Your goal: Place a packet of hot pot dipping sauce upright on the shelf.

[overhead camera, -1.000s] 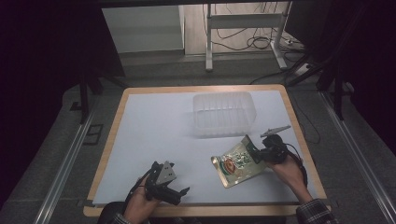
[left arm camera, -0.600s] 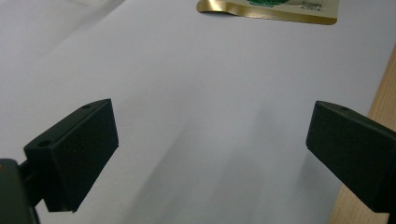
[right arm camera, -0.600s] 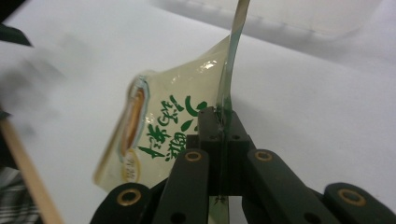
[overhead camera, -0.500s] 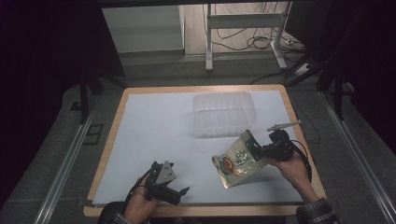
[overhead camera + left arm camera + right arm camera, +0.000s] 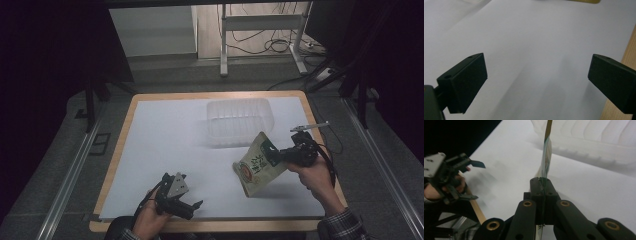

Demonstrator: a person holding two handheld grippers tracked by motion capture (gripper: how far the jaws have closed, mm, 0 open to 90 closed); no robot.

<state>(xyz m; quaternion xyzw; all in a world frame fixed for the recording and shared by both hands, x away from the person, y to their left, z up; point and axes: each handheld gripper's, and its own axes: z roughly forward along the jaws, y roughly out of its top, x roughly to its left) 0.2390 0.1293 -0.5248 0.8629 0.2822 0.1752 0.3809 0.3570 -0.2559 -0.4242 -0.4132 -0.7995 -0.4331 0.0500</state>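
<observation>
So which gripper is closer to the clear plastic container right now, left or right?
Right. The right gripper, clamped on the snack pouch, is just in front of the clear plastic container toward the person. The left gripper sits open near the table's near edge, far from it.

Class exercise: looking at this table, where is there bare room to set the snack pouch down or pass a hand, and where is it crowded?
The widest bare stretch of the white table sheet lies left of the clear plastic tub, above the left gripper. A smaller patch lies between that gripper and the pouch. It is crowded on the right, where the right gripper holds the pouch just below the tub.
</observation>
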